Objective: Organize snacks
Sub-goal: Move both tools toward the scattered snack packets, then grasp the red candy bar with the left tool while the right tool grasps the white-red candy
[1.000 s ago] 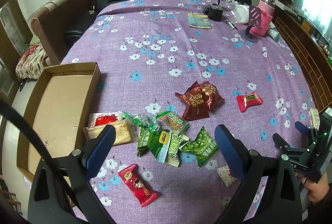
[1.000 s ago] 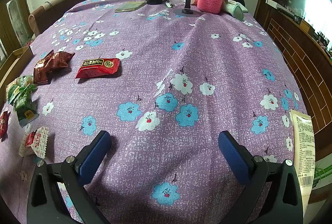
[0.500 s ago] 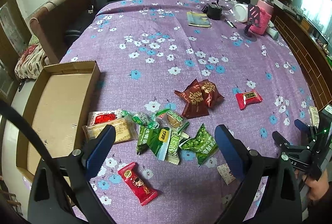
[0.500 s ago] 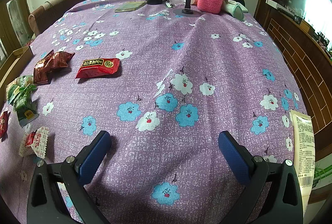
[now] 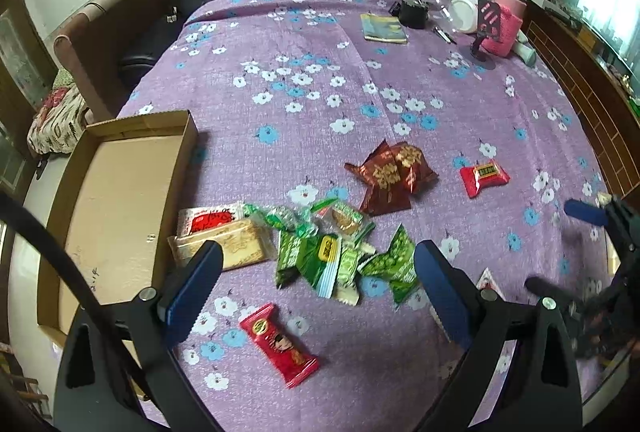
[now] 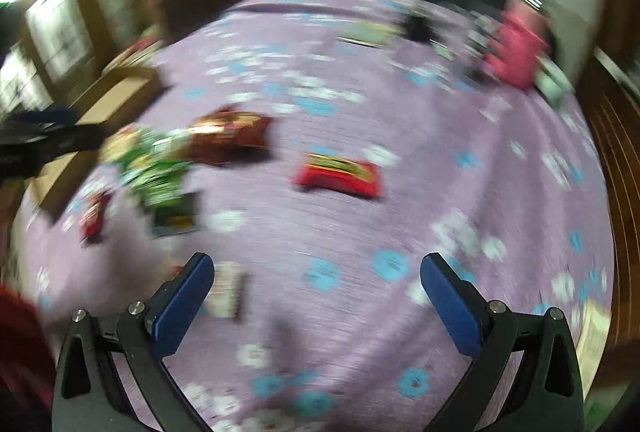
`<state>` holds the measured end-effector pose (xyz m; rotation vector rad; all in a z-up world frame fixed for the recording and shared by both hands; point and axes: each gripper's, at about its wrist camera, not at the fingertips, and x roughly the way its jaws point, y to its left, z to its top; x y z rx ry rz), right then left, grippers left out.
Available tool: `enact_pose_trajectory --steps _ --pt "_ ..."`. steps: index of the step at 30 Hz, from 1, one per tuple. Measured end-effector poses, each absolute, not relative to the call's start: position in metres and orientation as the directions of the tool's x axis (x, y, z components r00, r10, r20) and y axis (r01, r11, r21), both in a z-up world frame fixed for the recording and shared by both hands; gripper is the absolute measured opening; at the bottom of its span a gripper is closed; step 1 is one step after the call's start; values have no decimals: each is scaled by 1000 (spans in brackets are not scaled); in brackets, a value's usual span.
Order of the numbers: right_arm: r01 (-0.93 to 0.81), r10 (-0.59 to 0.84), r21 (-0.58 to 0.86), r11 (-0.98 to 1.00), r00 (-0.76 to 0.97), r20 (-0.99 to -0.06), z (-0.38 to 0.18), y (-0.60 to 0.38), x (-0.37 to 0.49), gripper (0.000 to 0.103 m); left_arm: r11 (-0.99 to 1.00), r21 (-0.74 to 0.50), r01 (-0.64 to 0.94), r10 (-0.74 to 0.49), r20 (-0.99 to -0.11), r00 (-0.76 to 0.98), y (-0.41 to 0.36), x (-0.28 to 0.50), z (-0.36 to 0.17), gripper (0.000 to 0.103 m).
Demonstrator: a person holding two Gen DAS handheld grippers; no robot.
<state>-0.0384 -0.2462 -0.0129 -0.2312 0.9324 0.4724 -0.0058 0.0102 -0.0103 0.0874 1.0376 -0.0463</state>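
Left gripper (image 5: 316,282): I have it hovering low over the near side of the table, jaws spread wide, nothing between them
Right gripper (image 6: 318,288): also spread and empty; its view is smeared, so I read little from it beyond the pads
Step in hand: I judge this the opening of the job; no snack is in the cardboard tray (image 5: 120,192) yet, and I am lining up for a first pick
Nearest snack: red bar (image 5: 279,344), lying flat just ahead of the left pads
Next back: green packets (image 5: 340,256) heaped and overlapping, beige wafer pack (image 5: 224,242) touching them beside the tray wall
Farther: brown packets (image 5: 390,178), then the red packet (image 5: 484,177) lying apart to the right
Next move: I would close on a lone packet, since the heap invites a double grab
Room: bare purple cloth (image 5: 320,44) beyond; table edge drops close on the right; bottle and clutter sit well apart at the far corner
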Motion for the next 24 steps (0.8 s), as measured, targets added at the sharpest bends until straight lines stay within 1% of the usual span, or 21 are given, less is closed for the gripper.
enact_pose_trajectory --steps 4,5,6,8,9,11,12,14,15,18,24 --pt "-692 295 -124 711 454 -841 -14 -202 -54 102 994 12 107 -40 -879 474 28 -10 -8 96" --pt "-738 299 -138 660 428 -853 -18 -193 -57 102 993 -1 117 -54 -888 456 36 -12 -7 96" --pt "-762 300 -145 632 412 -861 -21 -188 -55 101 992 -6 123 -61 -889 453 39 -13 -7 96" --pt "-821 298 -123 558 336 -893 -33 -176 -52 96 990 -26 135 -80 -907 413 50 -15 -8 96" --pt "-835 293 -114 539 312 -904 -38 -173 -52 93 989 -63 137 -111 -919 379 55 -16 -10 96" --pt "-862 266 -105 497 266 -927 -50 -164 -50 83 986 -108 127 -146 -928 342 66 -19 -12 96" --pt "-871 252 -102 481 249 -935 -55 -161 -50 76 982 -142 125 -175 -934 311 69 -20 -15 96" --pt "-878 227 -101 468 229 -947 -63 -157 -47 72 974 -203 97 -221 -944 247 74 -21 -23 96" --pt "-878 218 -96 468 220 -951 -65 -157 -44 63 971 -225 81 -237 -944 230 75 -22 -25 96" --pt "-875 230 -61 481 193 -954 -64 -157 -34 49 960 -278 24 -278 -946 166 73 -23 -36 96" --pt "-857 234 -29 514 172 -957 -67 -157 -25 49 924 -369 -101 -362 -929 84 70 -14 -63 96"
